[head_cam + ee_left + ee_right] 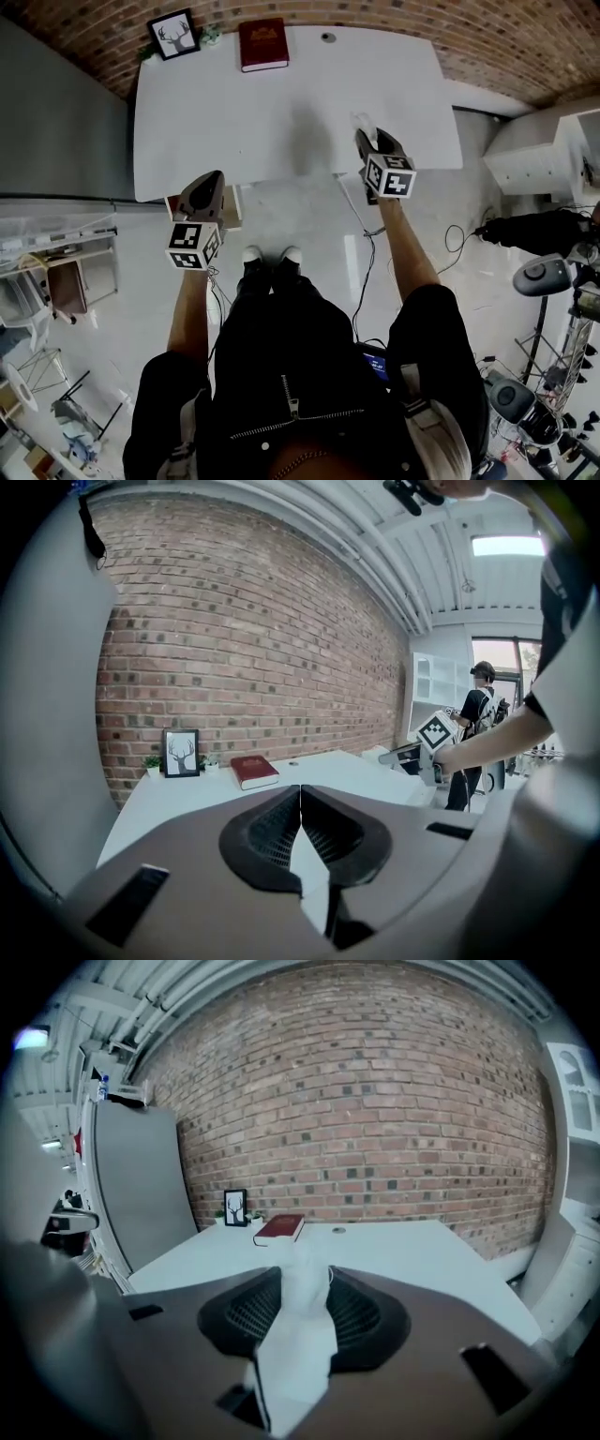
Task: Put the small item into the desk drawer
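Small white item point(298, 1335) gripped above the white rectangular desk point(281, 112)
The item is clamped between the jaws of the right gripper point(302, 1274), over the desk's front edge; the jaws of the left gripper point(300, 799) are pressed together, with nothing between them.

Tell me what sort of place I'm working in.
Probably a studio or lab: white desk against a brick wall, red book and framed deer picture on it, tripods and cables nearby.

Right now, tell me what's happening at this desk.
A person stands at the white desk with a gripper in each hand. The right gripper is shut on a small white item, held above the desk's near edge. The left gripper is shut and empty. A red book lies at the far edge.
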### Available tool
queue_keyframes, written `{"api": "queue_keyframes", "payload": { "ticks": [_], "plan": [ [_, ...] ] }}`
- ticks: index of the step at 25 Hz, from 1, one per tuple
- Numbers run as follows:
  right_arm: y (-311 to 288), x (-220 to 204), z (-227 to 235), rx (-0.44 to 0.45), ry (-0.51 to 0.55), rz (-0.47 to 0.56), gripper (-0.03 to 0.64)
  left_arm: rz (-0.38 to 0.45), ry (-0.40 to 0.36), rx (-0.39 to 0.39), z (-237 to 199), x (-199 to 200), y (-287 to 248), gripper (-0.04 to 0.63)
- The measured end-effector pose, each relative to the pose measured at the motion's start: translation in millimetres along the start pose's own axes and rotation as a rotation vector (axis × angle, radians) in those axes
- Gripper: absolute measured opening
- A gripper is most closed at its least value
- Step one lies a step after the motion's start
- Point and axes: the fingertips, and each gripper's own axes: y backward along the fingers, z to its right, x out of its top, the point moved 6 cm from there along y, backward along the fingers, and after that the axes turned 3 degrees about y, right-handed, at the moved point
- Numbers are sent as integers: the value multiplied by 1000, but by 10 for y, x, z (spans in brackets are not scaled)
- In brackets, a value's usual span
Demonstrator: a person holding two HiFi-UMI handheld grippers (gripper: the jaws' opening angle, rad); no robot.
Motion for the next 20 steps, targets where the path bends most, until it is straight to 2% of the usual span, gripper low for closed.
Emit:
{"api": "queue_keyframes", "payload": {
  "ticks": [5,9,15,20],
  "plan": [
    [247,177,-47,18,51,25,153,35,-14,-15,33,201,8,21],
    [273,212,-155,71,76,26,153,47,-4,11,59,217,133,21],
    [125,312,-639,184,121,56,153,61,17,112,-77,125,514,21],
    [-70,321,-1284,305,166,66,153,85,50,215,-305,-9,916,21]
  ]
}}
